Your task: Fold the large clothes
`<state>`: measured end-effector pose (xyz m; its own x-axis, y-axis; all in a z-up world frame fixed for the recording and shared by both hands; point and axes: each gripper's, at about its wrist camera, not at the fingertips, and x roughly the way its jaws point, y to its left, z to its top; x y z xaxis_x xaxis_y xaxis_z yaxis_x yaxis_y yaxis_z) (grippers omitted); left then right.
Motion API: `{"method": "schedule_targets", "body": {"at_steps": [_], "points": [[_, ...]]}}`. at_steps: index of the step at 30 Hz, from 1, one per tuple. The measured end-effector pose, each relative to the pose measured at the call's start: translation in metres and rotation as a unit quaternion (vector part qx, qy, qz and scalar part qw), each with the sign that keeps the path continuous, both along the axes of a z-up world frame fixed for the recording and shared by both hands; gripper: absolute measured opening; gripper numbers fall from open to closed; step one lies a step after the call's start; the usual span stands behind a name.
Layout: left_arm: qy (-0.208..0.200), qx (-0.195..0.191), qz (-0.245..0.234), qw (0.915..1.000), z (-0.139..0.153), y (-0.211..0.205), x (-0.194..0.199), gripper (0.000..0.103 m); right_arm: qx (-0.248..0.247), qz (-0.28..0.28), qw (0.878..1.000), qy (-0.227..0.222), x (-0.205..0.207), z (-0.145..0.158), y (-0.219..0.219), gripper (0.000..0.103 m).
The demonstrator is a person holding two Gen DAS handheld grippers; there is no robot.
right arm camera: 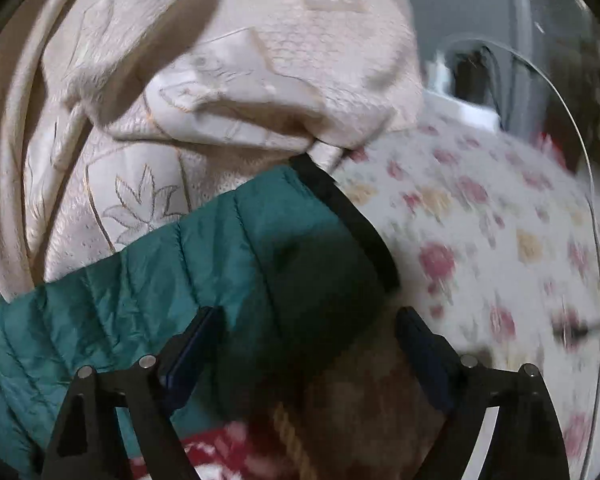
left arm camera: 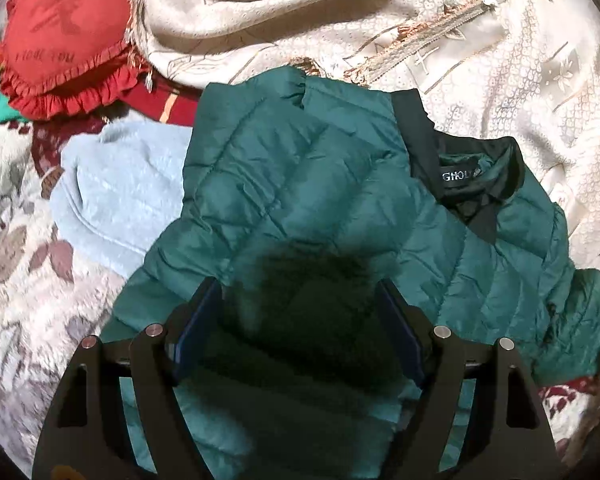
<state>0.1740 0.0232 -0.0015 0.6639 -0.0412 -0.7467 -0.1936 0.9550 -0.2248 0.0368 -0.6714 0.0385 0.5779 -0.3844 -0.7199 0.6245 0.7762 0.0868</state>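
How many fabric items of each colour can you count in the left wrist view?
Green: 1, the jacket
Red: 1, the frilled cushion
Light blue: 1, the fleece
Cream: 1, the embroidered cover
Floral: 1, the blanket
Total: 5

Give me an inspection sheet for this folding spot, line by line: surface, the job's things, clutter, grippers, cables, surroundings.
Surface: floral bedspread, soft and rumpled.
Job's things: green puffer jacket, partly folded, black collar showing.
Clutter: red frilled cushion, light blue fleece, cream embroidered blanket bunched behind.
Grippers: left gripper open over the jacket; right gripper open at the jacket's black-trimmed edge, fabric between its fingers.
Cables: thin wire arcing over the bed.
Surroundings: blurred, cannot tell.
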Motion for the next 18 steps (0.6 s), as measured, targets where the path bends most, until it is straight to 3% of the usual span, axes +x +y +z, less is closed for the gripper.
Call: {"method": "schedule_targets", "body": {"at_steps": [1,2,3,6,11,18], "points": [[-0.002,0.005,0.001,1.0000,0.000,0.000,0.000,0.079,0.007,0.007,1.000,-0.007,0.002,0.001,-0.002,0.054],[-0.004,0.011,0.001,0.9999,-0.001,-0.001,0.000,0.079,0.012,0.006,1.000,-0.005,0.005,0.000,-0.001,0.033],[-0.005,0.016,-0.001,0.9999,-0.001,-0.003,0.000,0.079,-0.002,0.001,1.000,-0.005,0.004,0.004,0.004,0.027],[0.010,0.031,-0.012,0.9994,-0.010,-0.007,0.004,0.079,-0.068,0.010,0.998,0.003,-0.001,0.017,0.038,0.023],[0.032,0.047,-0.016,0.9982,-0.020,-0.006,0.009,0.079,-0.124,0.051,0.990,-0.033,-0.022,0.044,0.128,0.019],[0.018,0.053,0.009,0.9984,-0.013,0.018,0.003,0.079,-0.089,0.166,0.978,-0.091,-0.017,0.067,0.268,0.019]]}}
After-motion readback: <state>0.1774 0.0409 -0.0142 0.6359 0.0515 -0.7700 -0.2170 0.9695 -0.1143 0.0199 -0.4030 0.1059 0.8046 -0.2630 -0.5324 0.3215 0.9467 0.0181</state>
